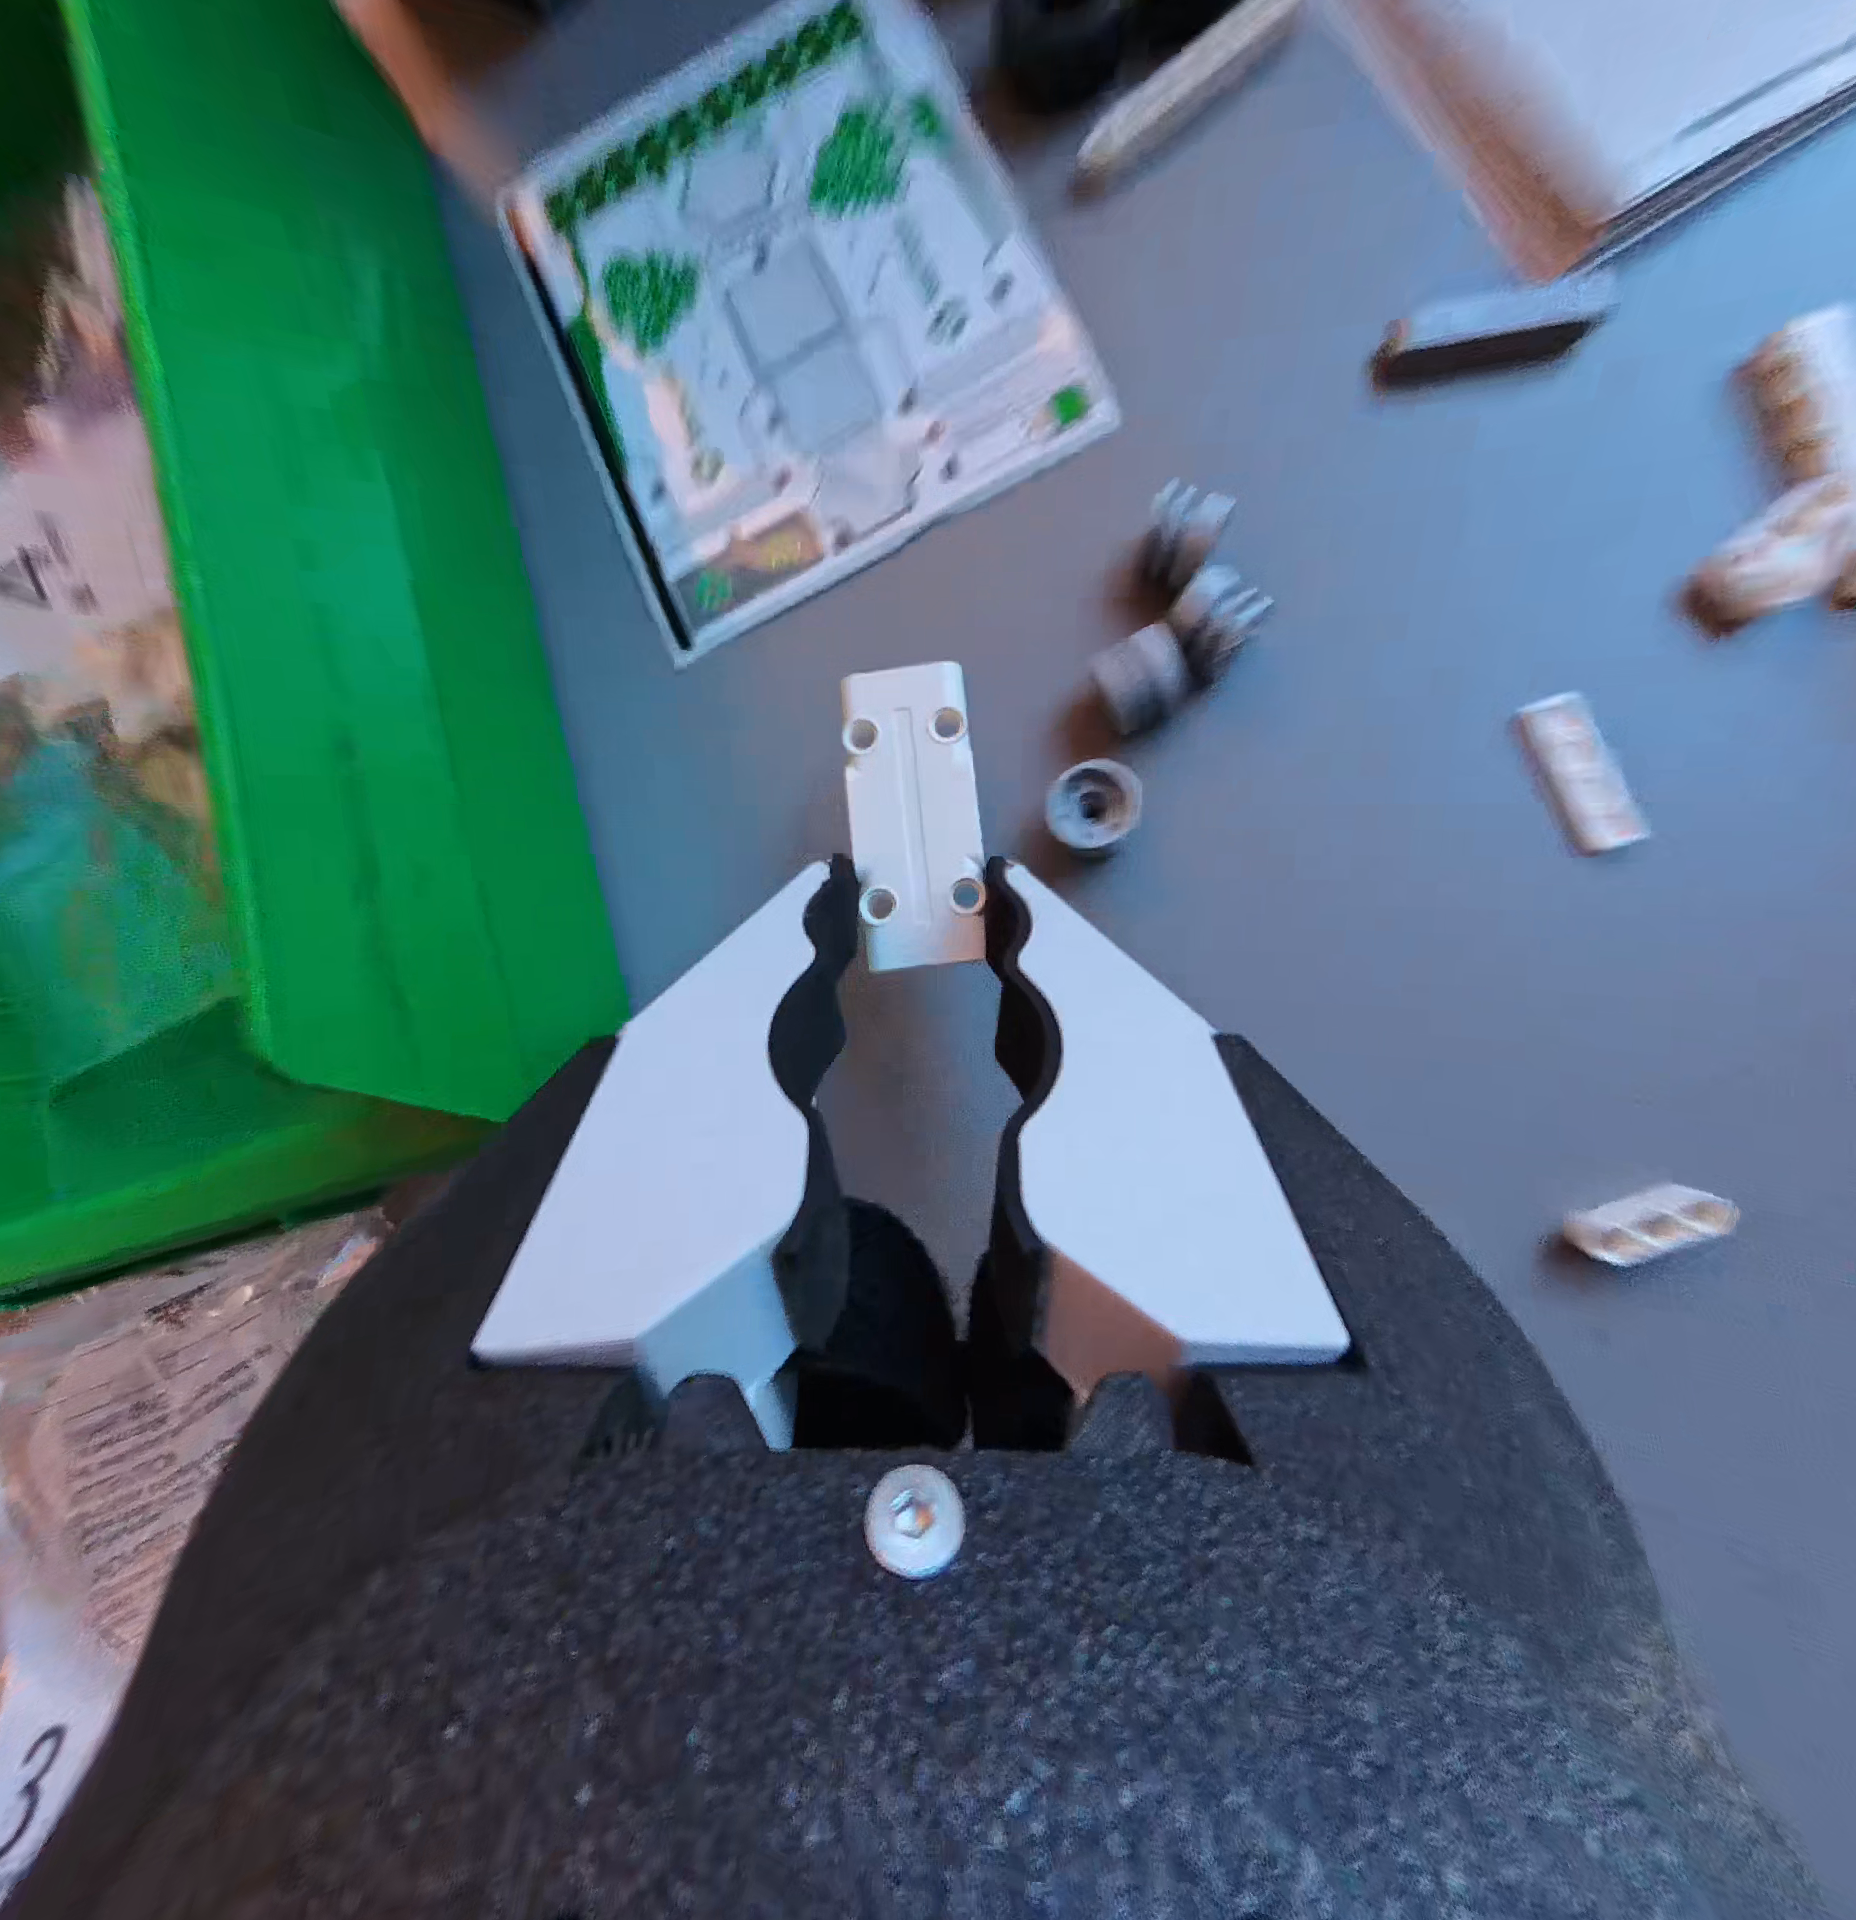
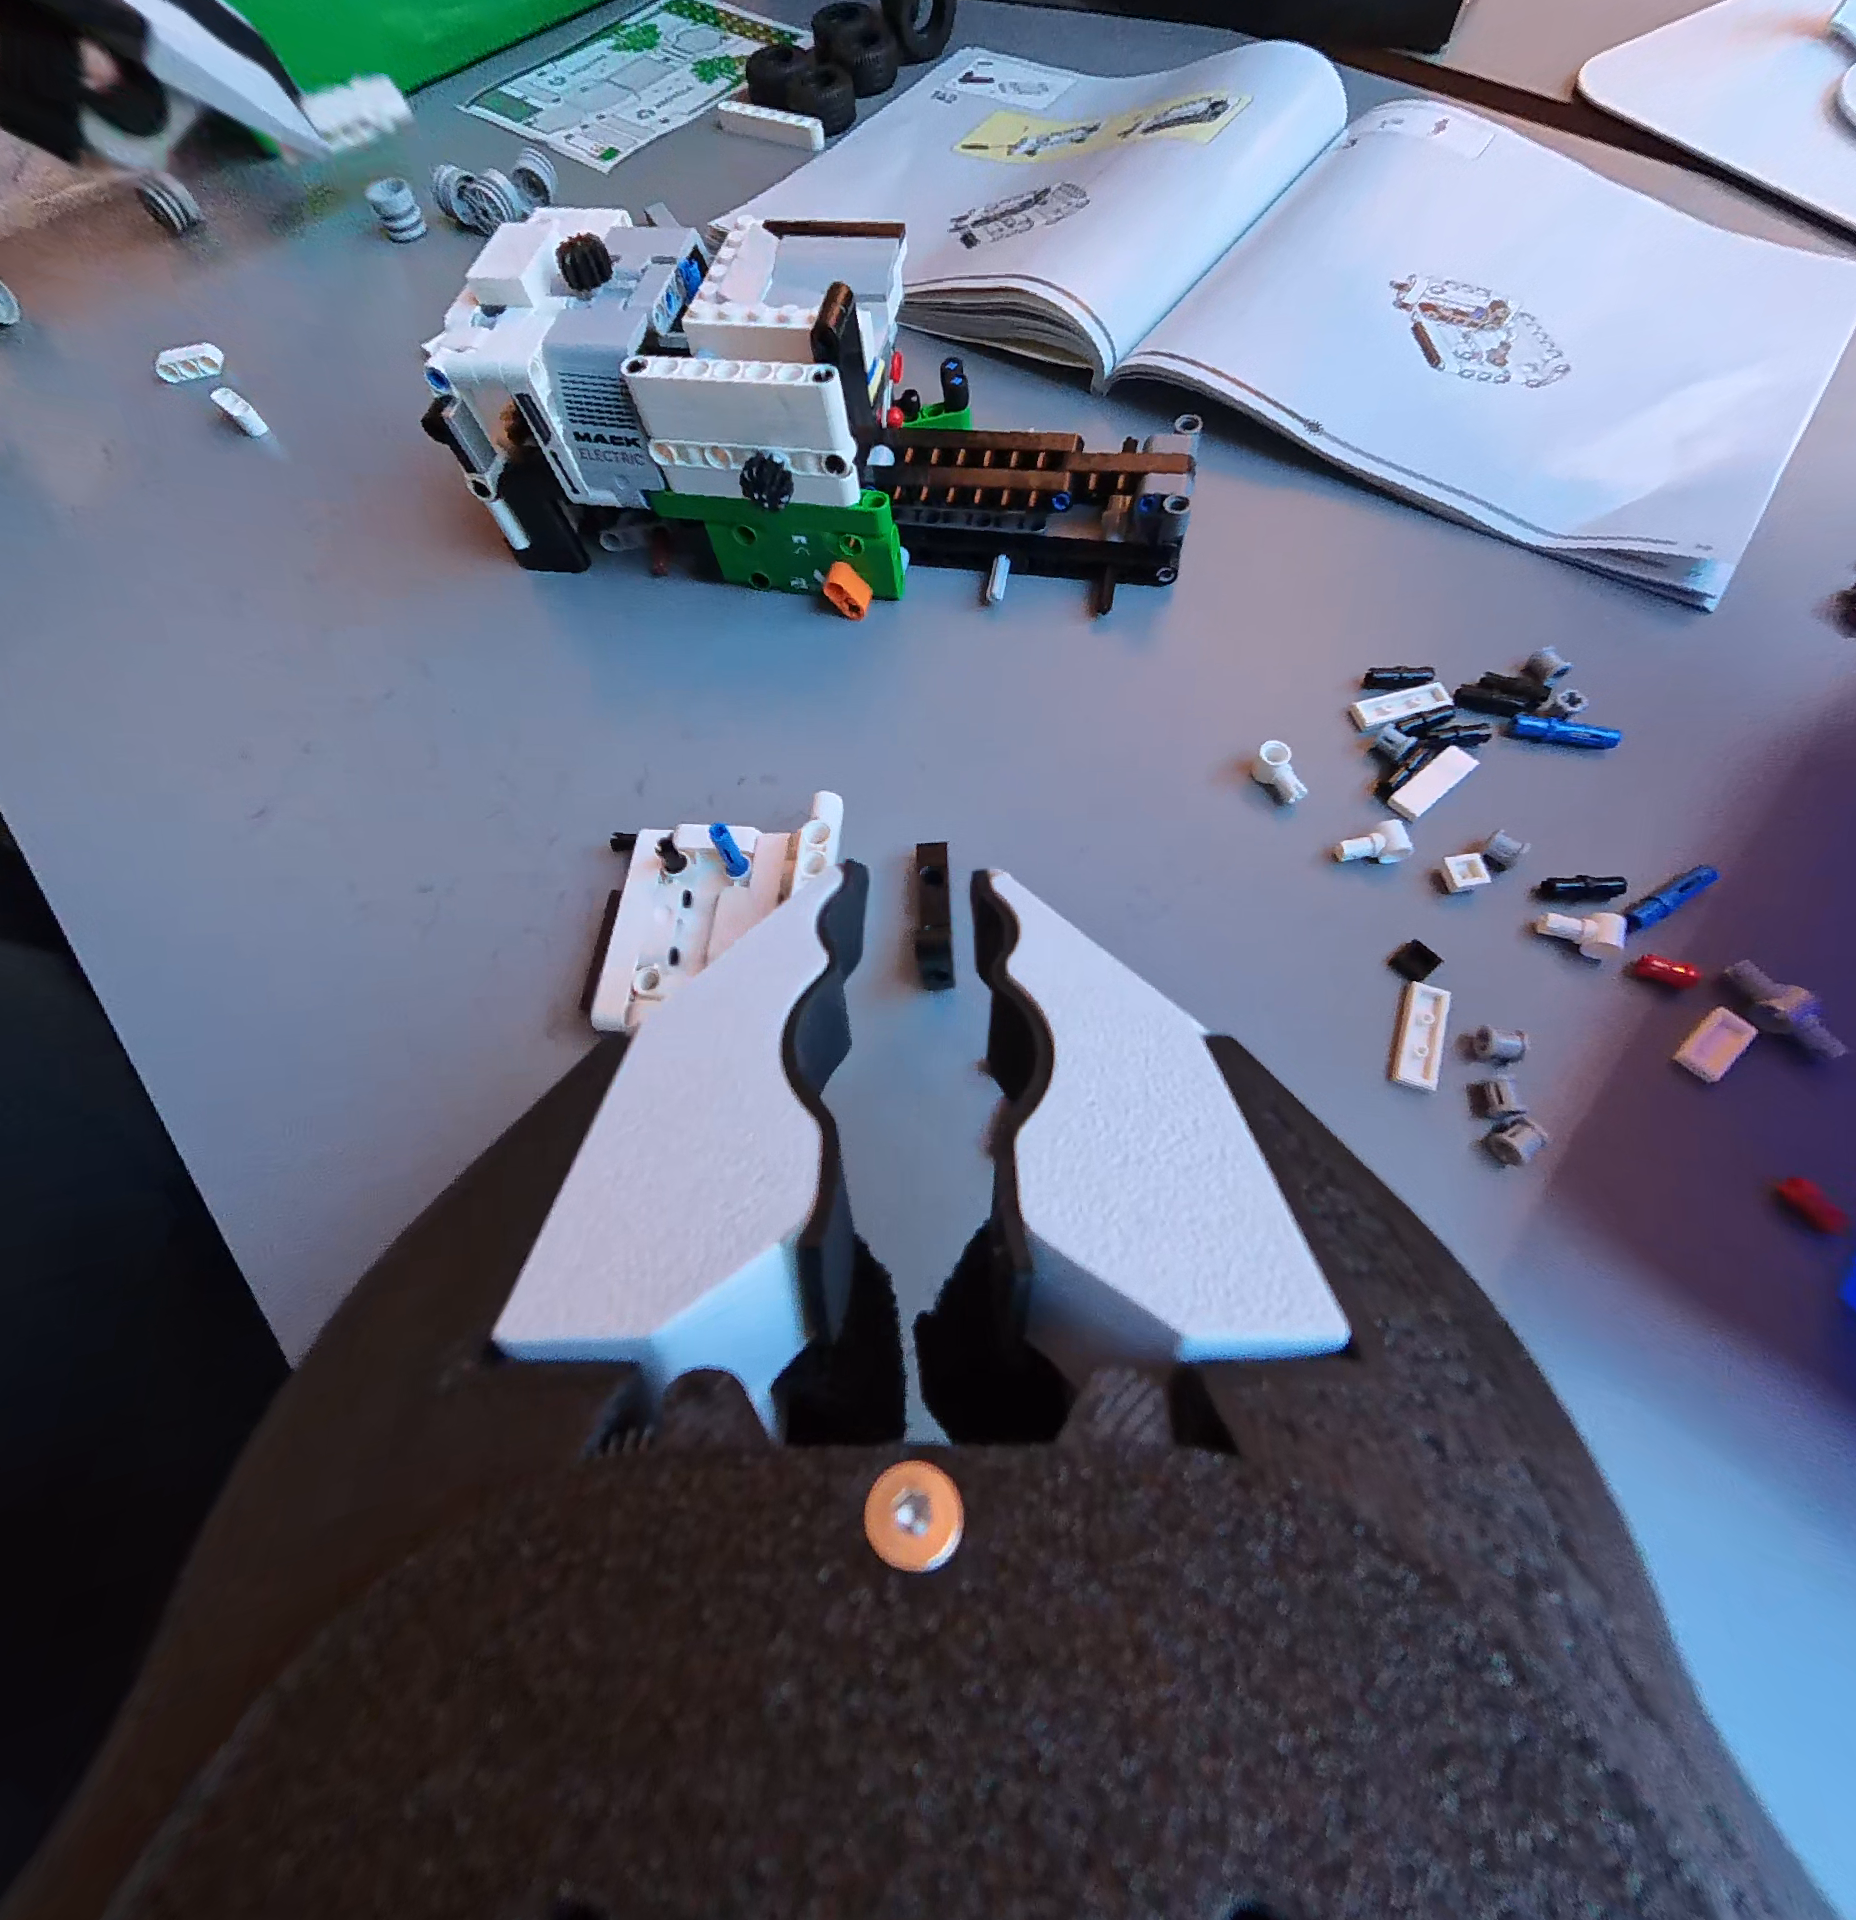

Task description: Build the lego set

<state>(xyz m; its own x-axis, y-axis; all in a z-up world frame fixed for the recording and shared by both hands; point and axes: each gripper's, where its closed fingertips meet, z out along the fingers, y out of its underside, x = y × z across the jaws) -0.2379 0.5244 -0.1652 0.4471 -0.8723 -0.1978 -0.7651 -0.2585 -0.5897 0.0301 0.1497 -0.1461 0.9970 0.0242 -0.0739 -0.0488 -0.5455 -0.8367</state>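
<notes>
My left gripper (image 1: 919,894) is shut on a white flat panel piece (image 1: 908,800) and holds it above the grey table; it also shows far top left in the right wrist view (image 2: 358,109). My right gripper (image 2: 922,883) is open, low over the table. A short black beam (image 2: 932,914) lies between its fingertips with a gap on each side. A white sub-assembly with blue and black pins (image 2: 695,914) lies just left of the right gripper's left finger. The part-built white, green and black truck (image 2: 695,416) stands farther back.
An open instruction booklet (image 2: 1319,260) lies behind the truck. Loose small pins and tiles (image 2: 1475,831) are scattered to the right. Black tyres (image 2: 851,52), grey wheel hubs (image 1: 1163,644) and a sticker sheet (image 1: 799,343) lie at the back. A green box (image 1: 332,571) stands at the left. There is about 45 cm between the tips of the two grippers.
</notes>
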